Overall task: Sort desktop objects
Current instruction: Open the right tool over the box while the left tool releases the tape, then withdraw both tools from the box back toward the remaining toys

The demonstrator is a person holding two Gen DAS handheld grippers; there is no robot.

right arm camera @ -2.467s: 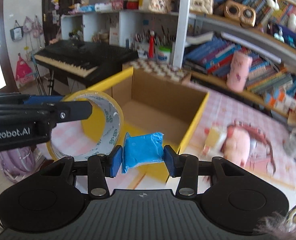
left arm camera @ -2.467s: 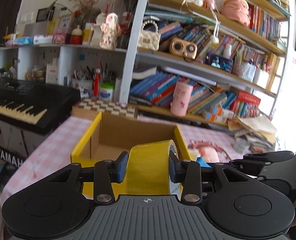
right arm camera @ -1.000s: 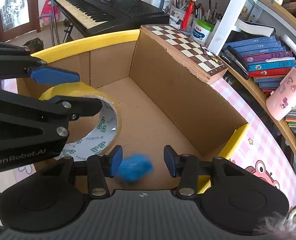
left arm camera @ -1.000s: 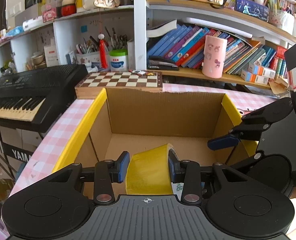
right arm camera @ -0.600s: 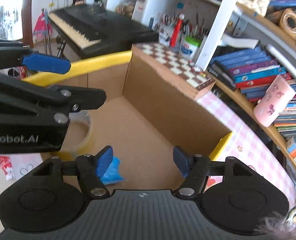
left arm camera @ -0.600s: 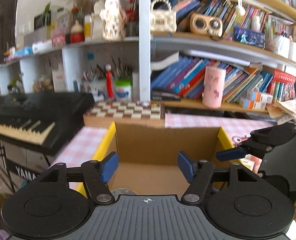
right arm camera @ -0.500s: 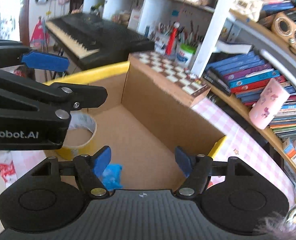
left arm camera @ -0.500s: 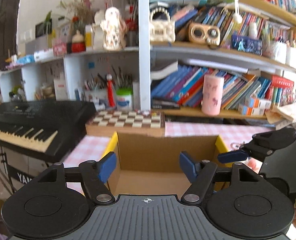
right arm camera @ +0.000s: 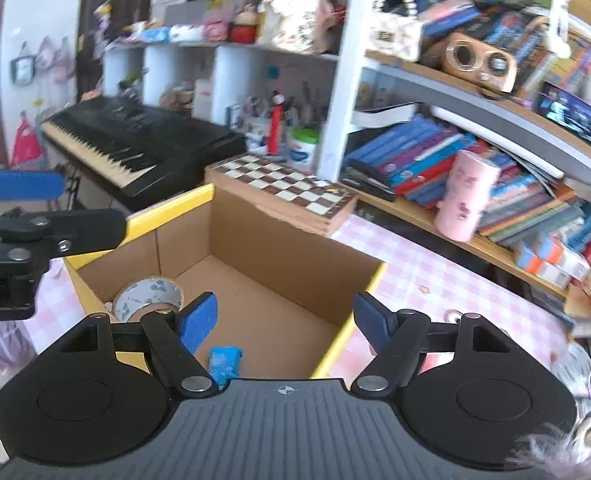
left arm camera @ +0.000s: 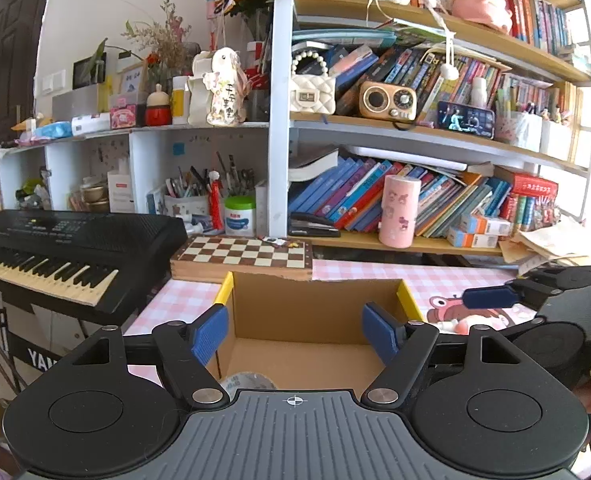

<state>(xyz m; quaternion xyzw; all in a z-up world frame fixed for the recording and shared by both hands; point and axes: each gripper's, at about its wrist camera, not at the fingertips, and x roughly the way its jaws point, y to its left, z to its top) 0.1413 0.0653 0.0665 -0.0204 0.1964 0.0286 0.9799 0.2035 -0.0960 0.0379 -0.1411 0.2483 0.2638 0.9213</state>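
The left gripper [left arm camera: 295, 332] has its fingers [left arm camera: 210, 334] spread wide with nothing between them, poised above the near edge of the cardboard box [left arm camera: 315, 312]. The right gripper [right arm camera: 285, 322] is likewise wide open and empty over the same box [right arm camera: 279, 256]. Below and just inside the right gripper's left finger lies the blue packet [right arm camera: 224, 361] on the box floor; beyond that finger's outer side the tape roll [right arm camera: 148, 300] lies flat in the box corner. In the left wrist view, a pale rounded edge [left arm camera: 244, 381] under the fingers is probably that roll. The box sits on the pink checked table [right arm camera: 427, 276].
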